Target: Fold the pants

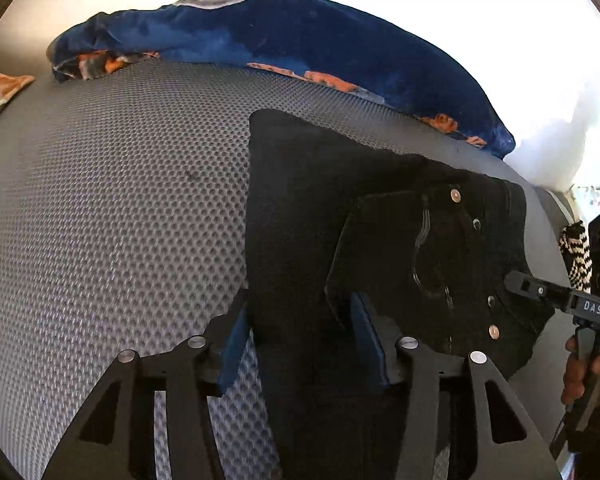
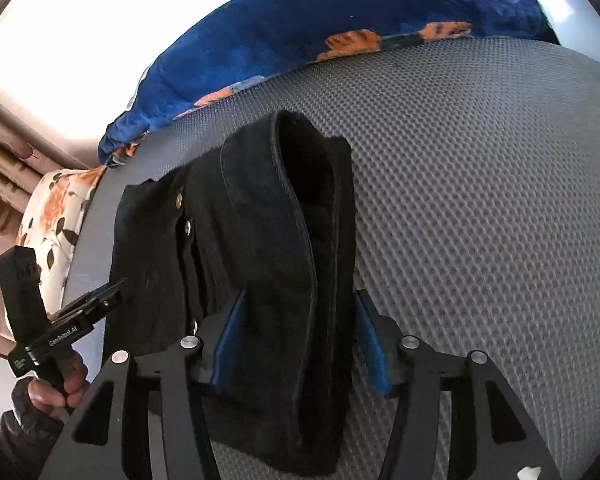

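Observation:
Black pants (image 1: 300, 208) lie folded on a grey mesh mat (image 1: 120, 200), with their metal buttons (image 1: 455, 195) facing up on the right. My left gripper (image 1: 300, 340) is open and straddles the near part of the pants, its blue pads apart on either side of the cloth. In the right wrist view the pants (image 2: 268, 220) show a thick rolled fold running away from me. My right gripper (image 2: 300, 340) is open around that fold, and its pads do not press it. Each view catches the other gripper at the pants' buttoned edge, the right one (image 1: 514, 280) and the left one (image 2: 114, 290), both hand-held.
A blue blanket (image 1: 300, 40) with orange patches is bunched along the mat's far edge. A floral pillow (image 2: 56, 216) sits off the mat's left side, with a curtain (image 2: 4, 160) behind it. A black-and-white striped cloth (image 1: 578, 256) hangs at the right. Bare mat (image 2: 480, 200) stretches to the right.

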`<action>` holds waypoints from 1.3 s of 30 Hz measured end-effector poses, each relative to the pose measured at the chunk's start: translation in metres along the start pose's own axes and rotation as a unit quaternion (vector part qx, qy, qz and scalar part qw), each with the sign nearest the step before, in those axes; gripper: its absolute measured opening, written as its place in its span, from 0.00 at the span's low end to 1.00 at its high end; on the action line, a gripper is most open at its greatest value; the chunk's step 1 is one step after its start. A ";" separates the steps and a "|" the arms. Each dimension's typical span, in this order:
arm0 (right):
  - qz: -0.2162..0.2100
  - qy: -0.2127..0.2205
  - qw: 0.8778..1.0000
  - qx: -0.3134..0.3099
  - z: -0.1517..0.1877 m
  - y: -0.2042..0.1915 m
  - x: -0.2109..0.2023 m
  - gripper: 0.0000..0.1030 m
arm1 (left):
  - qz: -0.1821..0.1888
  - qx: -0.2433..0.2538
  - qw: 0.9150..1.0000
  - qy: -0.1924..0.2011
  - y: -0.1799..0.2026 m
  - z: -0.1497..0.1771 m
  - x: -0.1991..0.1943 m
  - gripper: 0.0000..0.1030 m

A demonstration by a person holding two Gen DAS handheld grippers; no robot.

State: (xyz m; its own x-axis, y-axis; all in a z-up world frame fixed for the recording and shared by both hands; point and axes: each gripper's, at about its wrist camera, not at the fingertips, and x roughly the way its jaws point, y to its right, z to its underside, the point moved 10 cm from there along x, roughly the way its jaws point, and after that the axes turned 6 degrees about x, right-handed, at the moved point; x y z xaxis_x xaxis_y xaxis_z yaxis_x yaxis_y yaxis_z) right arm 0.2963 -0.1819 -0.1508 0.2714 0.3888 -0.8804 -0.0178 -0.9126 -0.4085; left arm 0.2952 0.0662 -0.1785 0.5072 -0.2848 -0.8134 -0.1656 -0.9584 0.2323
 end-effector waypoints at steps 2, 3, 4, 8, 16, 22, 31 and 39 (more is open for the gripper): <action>0.006 0.002 1.000 -0.003 0.010 0.004 -0.006 0.52 | -0.014 0.001 1.000 -0.001 0.000 0.010 -0.008 0.55; 0.007 0.004 1.000 -0.002 0.014 0.006 -0.009 0.53 | -0.022 0.005 1.000 -0.002 0.001 0.013 -0.013 0.55; 0.010 0.007 1.000 0.000 0.018 0.008 -0.013 0.54 | -0.037 0.010 0.999 0.000 0.002 0.018 -0.020 0.55; 0.029 0.027 0.999 -0.006 0.024 0.003 -0.029 0.54 | -0.084 0.016 0.996 0.009 0.006 0.028 -0.049 0.55; 0.086 0.102 0.989 -0.063 0.049 -0.038 -0.080 0.76 | -0.146 0.027 0.988 0.049 0.027 0.053 -0.116 0.68; 0.110 0.143 0.981 -0.075 0.076 -0.066 -0.107 0.94 | -0.169 0.034 0.982 0.077 0.043 0.071 -0.147 0.71; 0.142 0.149 0.974 -0.098 0.113 -0.083 -0.114 0.96 | -0.195 0.026 0.976 0.090 0.049 0.100 -0.173 0.73; 0.146 0.160 0.970 -0.115 0.127 -0.094 -0.119 0.96 | -0.196 0.022 0.976 0.089 0.056 0.113 -0.178 0.73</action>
State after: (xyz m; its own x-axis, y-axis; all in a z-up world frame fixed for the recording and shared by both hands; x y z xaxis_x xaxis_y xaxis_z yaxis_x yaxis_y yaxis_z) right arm 0.1434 -0.1260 -0.0379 0.5719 0.0850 -0.8159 0.0670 -0.9961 -0.0568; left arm 0.1001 0.0655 -0.0813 0.6779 0.1008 -0.7282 0.0355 -0.9939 -0.1044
